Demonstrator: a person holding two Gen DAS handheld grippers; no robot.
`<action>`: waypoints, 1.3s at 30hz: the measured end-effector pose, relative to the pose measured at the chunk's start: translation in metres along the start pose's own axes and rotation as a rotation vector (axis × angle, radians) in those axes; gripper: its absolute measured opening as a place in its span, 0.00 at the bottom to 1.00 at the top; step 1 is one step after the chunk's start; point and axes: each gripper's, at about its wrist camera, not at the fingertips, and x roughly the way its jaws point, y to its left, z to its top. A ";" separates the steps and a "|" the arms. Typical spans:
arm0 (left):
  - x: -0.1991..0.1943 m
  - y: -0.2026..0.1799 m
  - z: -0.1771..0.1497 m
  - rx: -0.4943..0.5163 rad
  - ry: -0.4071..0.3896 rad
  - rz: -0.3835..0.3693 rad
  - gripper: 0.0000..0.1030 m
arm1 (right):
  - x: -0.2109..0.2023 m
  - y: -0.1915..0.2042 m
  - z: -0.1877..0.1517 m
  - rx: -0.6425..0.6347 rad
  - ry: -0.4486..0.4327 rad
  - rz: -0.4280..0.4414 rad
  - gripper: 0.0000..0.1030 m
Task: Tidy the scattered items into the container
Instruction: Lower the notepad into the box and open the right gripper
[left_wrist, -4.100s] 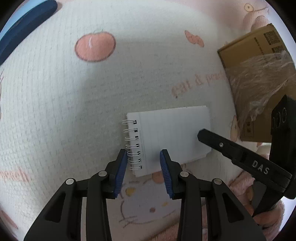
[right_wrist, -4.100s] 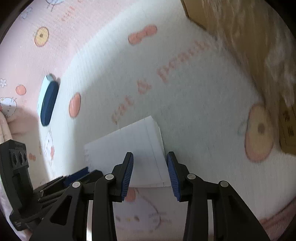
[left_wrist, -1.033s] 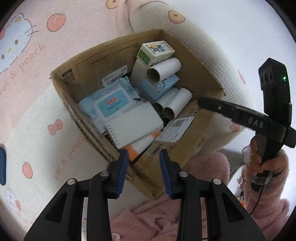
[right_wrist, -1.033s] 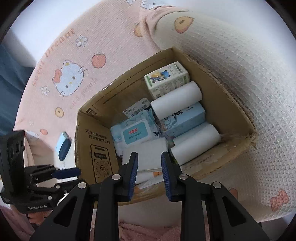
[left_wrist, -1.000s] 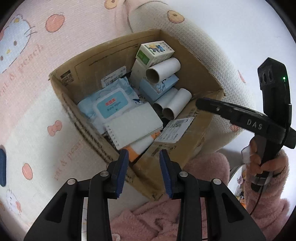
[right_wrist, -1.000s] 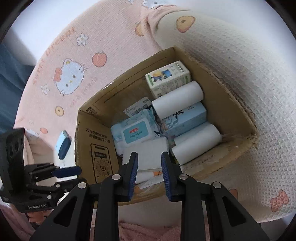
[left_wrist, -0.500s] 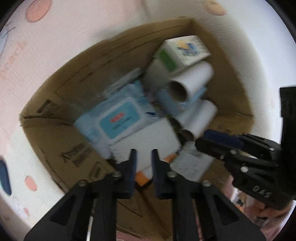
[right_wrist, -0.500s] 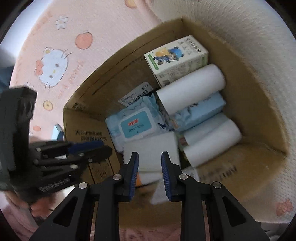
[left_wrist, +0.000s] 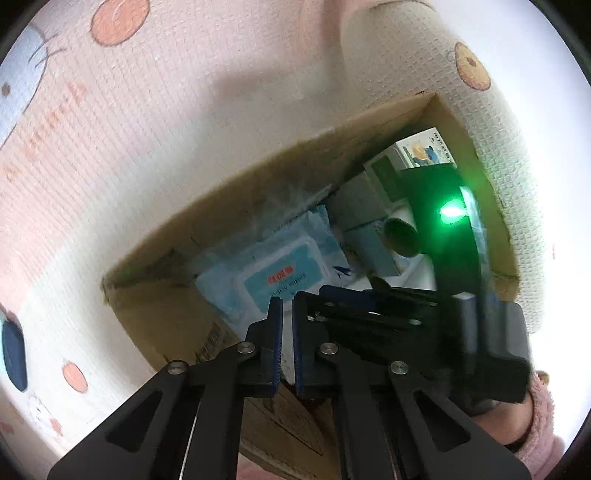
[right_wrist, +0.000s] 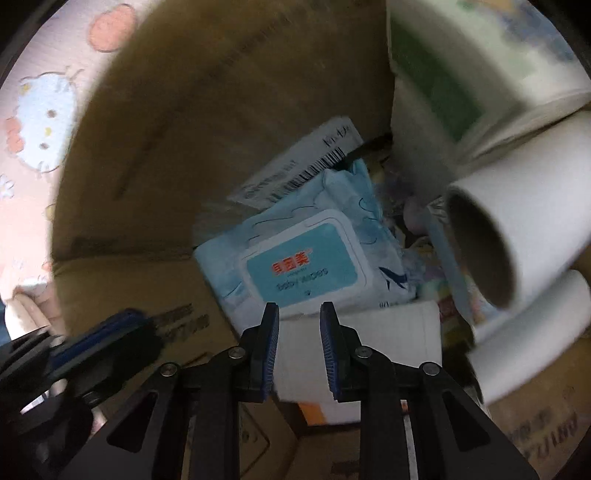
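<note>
The cardboard box holds a blue baby wipes pack, paper rolls, small cartons and the white notepad. My right gripper is open and empty inside the box, just above the notepad's edge by the wipes pack. My left gripper is nearly shut and empty over the box's near wall. The right gripper's body crosses in front of it and hides the notepad there.
A paper roll and a green-and-white carton crowd the box's right side. A dark blue object lies on the patterned pink and white blanket left of the box. A pink sleeve is at lower right.
Both grippers have dropped toward the box. The right one has gone inside, close over the notepad and wipes. The left jaws have narrowed to a slit.
</note>
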 end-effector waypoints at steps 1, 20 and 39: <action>0.003 0.001 0.002 -0.004 0.017 -0.010 0.04 | 0.004 -0.002 0.001 0.009 0.004 -0.004 0.19; -0.020 0.017 -0.005 -0.081 -0.027 -0.019 0.04 | 0.017 0.023 -0.004 -0.124 0.048 -0.115 0.20; -0.015 -0.002 -0.008 -0.030 0.011 0.044 0.06 | -0.071 -0.005 -0.040 -0.065 -0.018 -0.098 0.20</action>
